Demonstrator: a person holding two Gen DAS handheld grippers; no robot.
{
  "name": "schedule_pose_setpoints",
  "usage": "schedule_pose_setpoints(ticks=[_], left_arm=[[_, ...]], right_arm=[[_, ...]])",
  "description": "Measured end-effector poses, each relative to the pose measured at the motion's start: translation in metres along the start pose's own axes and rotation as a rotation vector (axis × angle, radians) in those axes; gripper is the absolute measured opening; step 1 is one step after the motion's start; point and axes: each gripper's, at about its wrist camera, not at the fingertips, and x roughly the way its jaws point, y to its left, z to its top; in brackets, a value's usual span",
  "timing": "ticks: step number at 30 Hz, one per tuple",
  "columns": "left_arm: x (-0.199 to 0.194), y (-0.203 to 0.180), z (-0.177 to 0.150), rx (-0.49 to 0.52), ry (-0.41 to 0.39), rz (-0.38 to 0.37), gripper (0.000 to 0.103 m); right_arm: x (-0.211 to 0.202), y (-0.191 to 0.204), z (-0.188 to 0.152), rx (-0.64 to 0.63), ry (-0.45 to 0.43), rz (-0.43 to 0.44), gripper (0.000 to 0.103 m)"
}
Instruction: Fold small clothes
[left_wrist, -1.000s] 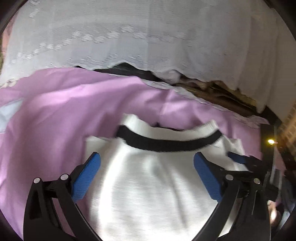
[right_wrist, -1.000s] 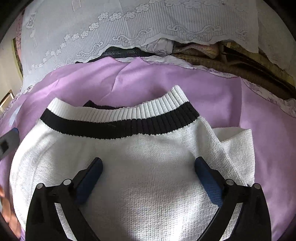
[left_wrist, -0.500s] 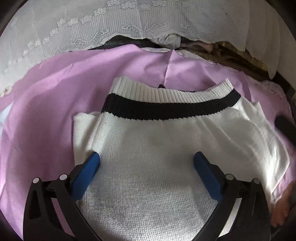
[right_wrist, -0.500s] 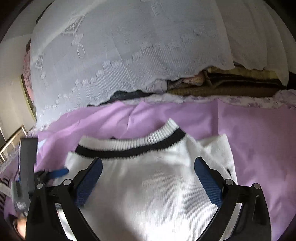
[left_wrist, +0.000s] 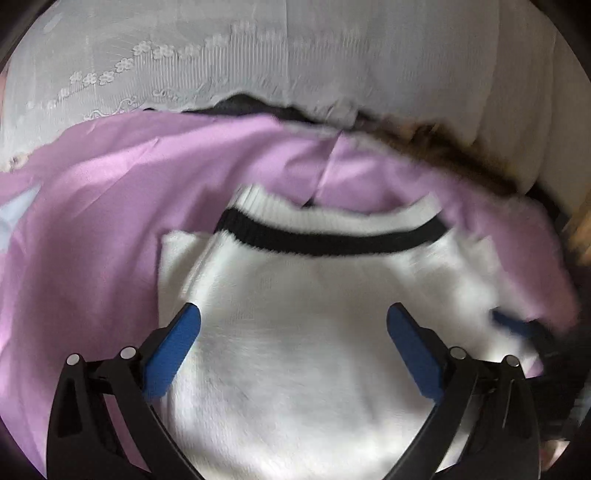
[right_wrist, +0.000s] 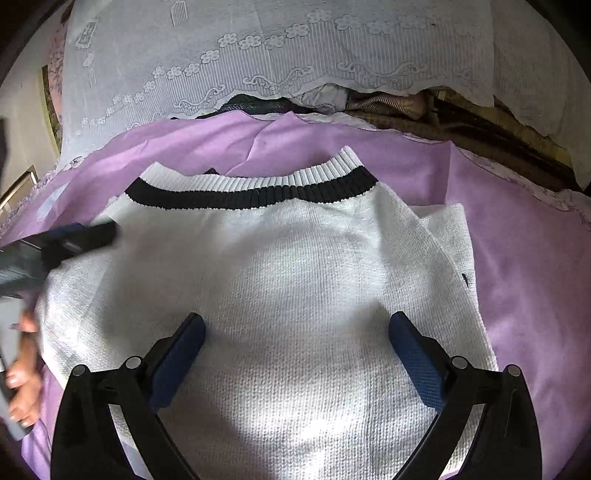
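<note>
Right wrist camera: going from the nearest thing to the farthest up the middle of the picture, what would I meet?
Open right gripper → white knit sweater → its black-and-white ribbed band → purple cloth → dark pile of fabrics → white lace curtain.

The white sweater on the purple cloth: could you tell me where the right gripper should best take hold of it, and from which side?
Probably the loose flap on the white sweater, approached from the right over the bare purple cloth. Its edge lies free there, a thin layer that the open right gripper could pinch.
</note>
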Motion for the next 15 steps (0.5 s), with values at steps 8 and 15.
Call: schedule_pose_setpoints(ticks=[8, 15], left_arm=[[0.005, -0.011, -0.035, 0.057, 0.083, 0.09, 0.099], [0.01, -0.019, -0.04, 0.127, 0.069, 0.144, 0.099]], right_arm=[[0.0, -0.002, 0.001, 0.006, -0.002, 0.014, 0.1], [0.0, -0.003, 0.001, 0.009, -0.004, 0.019, 0.1]])
